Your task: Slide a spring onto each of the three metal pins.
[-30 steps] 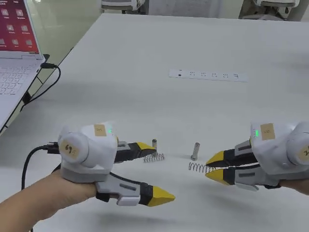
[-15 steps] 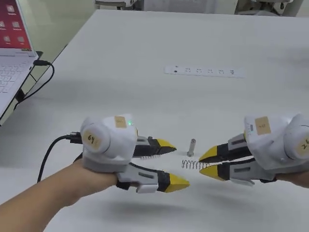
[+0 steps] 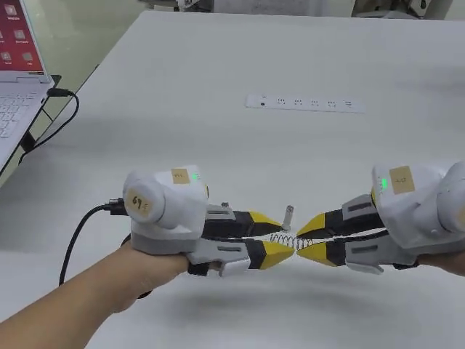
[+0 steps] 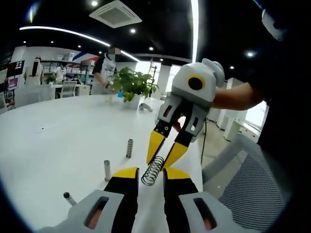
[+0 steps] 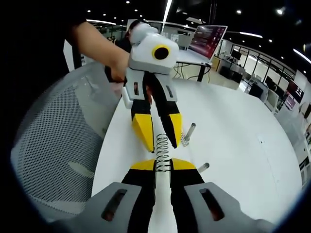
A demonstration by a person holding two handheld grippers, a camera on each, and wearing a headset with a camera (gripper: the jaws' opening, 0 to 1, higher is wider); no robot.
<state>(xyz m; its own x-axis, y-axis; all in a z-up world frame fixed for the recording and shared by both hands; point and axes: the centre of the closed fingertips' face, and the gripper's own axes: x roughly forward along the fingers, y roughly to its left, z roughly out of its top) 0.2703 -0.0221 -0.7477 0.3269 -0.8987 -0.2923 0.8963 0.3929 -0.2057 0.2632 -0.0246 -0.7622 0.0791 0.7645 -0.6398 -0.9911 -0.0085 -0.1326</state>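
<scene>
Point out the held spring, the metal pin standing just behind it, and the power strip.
spring (image 3: 284, 239): head view, middle coils.
metal pin (image 3: 288, 216): head view, mid-shaft.
power strip (image 3: 304, 103): head view, centre of top face.

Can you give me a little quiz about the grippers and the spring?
1. True or false: the spring held by the right gripper is already on a pin.
2. The gripper's tips are: A red, B yellow, C blue?
3. Fill in: the open computer at the table's left edge is a ____.
Key: 1 false, it is in the air, away from the pin; 2 B; 3 laptop.
</scene>
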